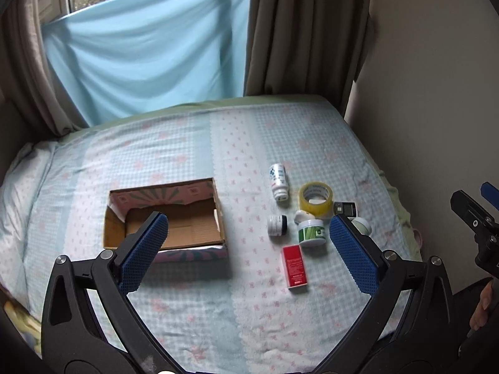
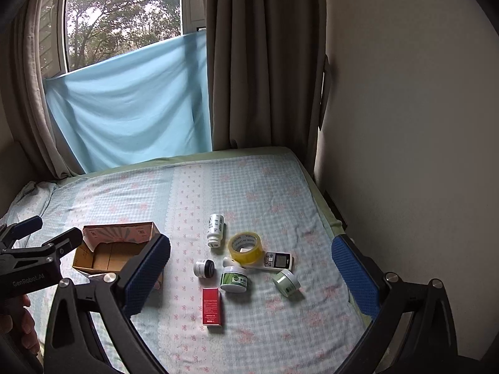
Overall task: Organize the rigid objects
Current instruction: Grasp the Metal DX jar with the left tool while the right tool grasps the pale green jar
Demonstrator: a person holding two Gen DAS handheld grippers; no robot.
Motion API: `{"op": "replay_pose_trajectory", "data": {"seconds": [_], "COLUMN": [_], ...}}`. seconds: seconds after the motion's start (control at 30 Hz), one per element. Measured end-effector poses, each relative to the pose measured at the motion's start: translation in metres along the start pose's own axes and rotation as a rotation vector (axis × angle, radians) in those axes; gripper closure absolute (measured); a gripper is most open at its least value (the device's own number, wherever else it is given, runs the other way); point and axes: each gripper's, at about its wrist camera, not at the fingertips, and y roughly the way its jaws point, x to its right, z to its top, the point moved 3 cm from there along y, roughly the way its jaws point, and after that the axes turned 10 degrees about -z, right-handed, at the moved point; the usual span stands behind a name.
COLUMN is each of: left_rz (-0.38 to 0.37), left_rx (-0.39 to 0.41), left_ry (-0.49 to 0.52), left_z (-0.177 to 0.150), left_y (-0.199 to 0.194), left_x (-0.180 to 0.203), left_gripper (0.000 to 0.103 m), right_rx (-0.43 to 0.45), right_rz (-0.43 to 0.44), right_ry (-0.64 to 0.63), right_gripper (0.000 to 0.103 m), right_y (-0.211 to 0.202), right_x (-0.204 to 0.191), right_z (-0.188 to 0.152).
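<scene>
An open, empty cardboard box (image 1: 174, 218) (image 2: 115, 249) sits on the bed. To its right lies a cluster: a white pill bottle (image 1: 278, 180) (image 2: 215, 229), a yellow tape roll (image 1: 315, 198) (image 2: 245, 246), a small dark-lidded jar (image 1: 277, 225) (image 2: 204, 268), a green-labelled jar (image 1: 312, 233) (image 2: 234, 278), a red box (image 1: 295, 266) (image 2: 212, 306), a remote (image 1: 345, 209) (image 2: 277, 261) and a pale green jar (image 2: 287, 282). My left gripper (image 1: 249, 249) is open and empty, above the bed. My right gripper (image 2: 249, 274) is open and empty, above the cluster.
The bed (image 1: 218, 327) has a checked blue-and-pink cover. A wall (image 2: 421, 155) runs along its right edge. Brown curtains (image 2: 265, 62) and a blue sheet (image 2: 131, 103) hang at the far end under a window. A pillow (image 1: 18, 193) lies at the left.
</scene>
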Motion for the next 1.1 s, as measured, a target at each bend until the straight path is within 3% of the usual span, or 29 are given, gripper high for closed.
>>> {"op": "replay_pose_trajectory", "data": {"seconds": [0.37, 0.67, 0.97, 1.1], "left_rz": [-0.051, -0.046, -0.069, -0.075], "left_rx": [-0.293, -0.481, -0.618, -0.648], "left_ry": [-0.03, -0.066, -0.069, -0.069], "left_z": [-0.004, -0.036, -0.075, -0.084], "left_y": [0.175, 0.307, 0.378, 0.394], "left_x": [0.0, -0.016, -0.016, -0.015], "left_gripper": [0.0, 0.001, 0.002, 0.008], "right_rx": [-0.301, -0.575, -0.769, -0.814], "right_rz": [-0.055, -0.051, -0.108, -0.123], "right_ry": [0.134, 0.381, 0.621, 0.624], "right_gripper": [0.0, 0.0, 0.0, 0.003], "right_y": [0.148, 0.274, 0.351, 0.367], "right_x": [0.037, 0.044, 0.052, 0.053], "right_z": [-0.034, -0.089, -0.148, -0.16]}}
